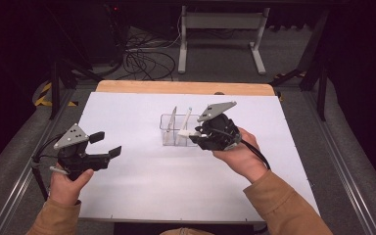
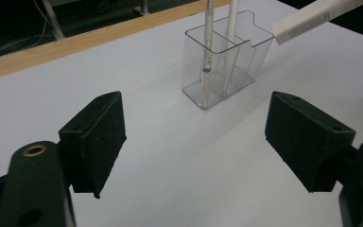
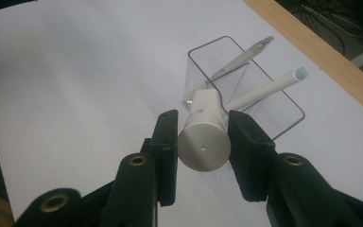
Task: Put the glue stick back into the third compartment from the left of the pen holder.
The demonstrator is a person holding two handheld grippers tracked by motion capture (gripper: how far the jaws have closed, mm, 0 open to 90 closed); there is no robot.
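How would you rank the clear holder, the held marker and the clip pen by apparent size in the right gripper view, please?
1. Clear holder, largest.
2. Held marker, though it sits end-on and close to the camera between the right gripper jaws, so its rank is unsure.
3. Clip pen, thinnest.

A tabletop covered by a white sheet, with a bare wooden strip along its far edge at 12 o'clock. Standing directly on the sheet, just past centre toward 12 o'clock, is a clear plastic holder divided into compartments.
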